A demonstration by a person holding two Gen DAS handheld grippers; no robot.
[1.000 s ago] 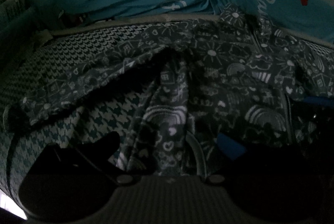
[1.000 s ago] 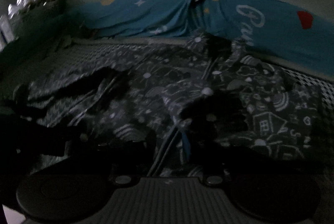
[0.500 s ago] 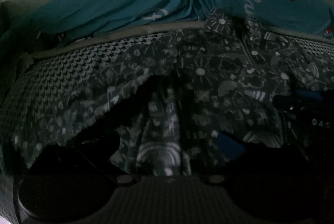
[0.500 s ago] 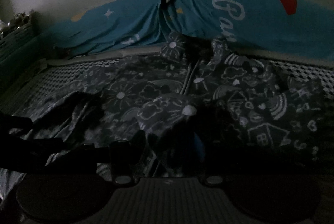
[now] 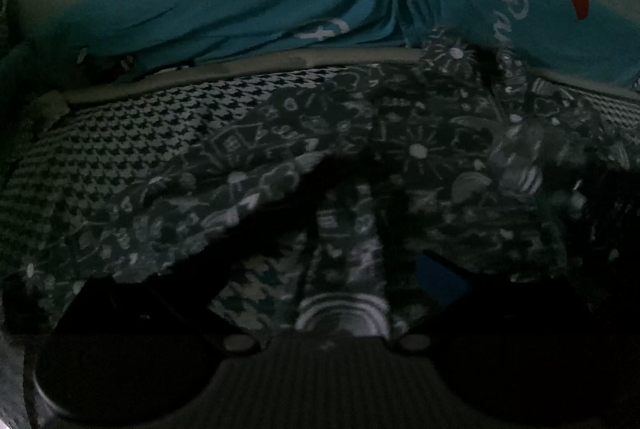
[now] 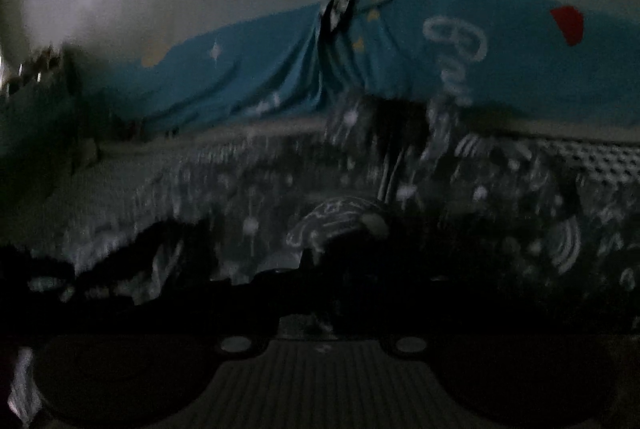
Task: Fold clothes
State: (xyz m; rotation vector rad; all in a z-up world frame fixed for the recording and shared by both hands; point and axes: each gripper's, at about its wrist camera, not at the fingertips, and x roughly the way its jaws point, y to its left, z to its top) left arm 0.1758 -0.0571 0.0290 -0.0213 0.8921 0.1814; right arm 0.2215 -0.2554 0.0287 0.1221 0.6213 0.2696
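Observation:
A dark grey garment (image 5: 420, 157) printed with white doodles lies spread across the houndstooth bedspread (image 5: 132, 133). In the left wrist view my left gripper (image 5: 324, 269) hangs low over its near hem. Its fingers stand apart, with a strip of the cloth and a patch of bedspread showing between them. The cloth rises like a tent ahead, with a dark hollow beneath. The right wrist view is dim and streaked by motion. There the garment (image 6: 500, 189) fills the foreground, and a bunched fold (image 6: 340, 221) sits right at my right gripper (image 6: 340, 265), which looks shut on it.
A teal quilt (image 5: 280, 9) with white stars and lettering is heaped along the pale wall behind the bed. The quilt (image 6: 400, 53) also runs across the back of the right wrist view. Dark clutter sits at the far left (image 6: 36, 117).
Both grippers have sunk lower and closer to the garment. The printed rainbow patch has slid nearer to my left gripper's base. The right view has gone blurred, with the fold staying at its fingers.

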